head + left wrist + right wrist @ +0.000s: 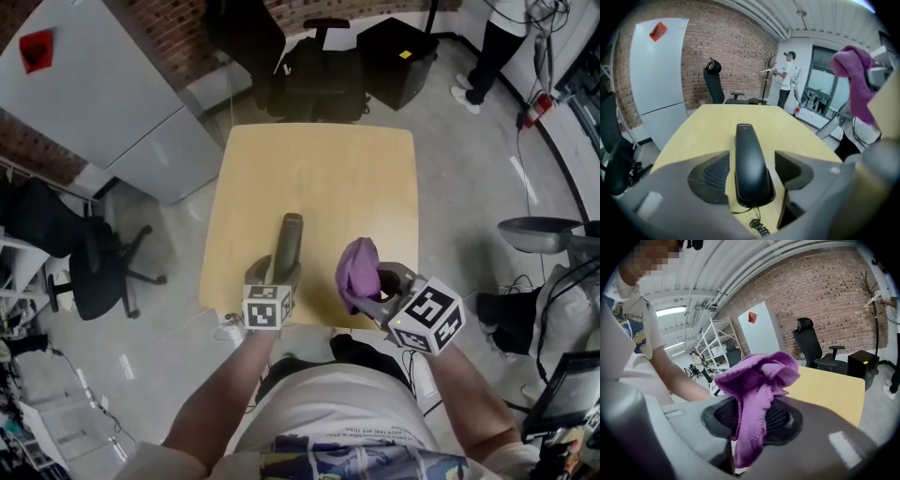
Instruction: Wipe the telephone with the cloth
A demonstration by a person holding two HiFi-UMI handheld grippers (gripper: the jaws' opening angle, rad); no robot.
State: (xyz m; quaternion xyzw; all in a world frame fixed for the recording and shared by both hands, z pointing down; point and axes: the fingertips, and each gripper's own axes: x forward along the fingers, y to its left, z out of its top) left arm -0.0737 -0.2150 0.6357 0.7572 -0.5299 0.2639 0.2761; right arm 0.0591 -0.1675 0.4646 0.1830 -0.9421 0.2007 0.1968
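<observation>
**Telephone between spread jaws, cloth pinched**

Left gripper point(277, 272) jaws are spread, with the telephone point(750, 159) between them on the worktop's point(319, 178) near edge. Right gripper point(752, 417) jaws pinch the purple cloth point(759, 376), held up just right of the telephone.

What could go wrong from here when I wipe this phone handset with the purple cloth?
The handset lies loose between the open fingers of the left gripper, so a wipe could slide it across the table. It lies close to the near edge, with its cord trailing there, so a pull could drag it off. The cloth, bunched in the right gripper, may pull free.
</observation>
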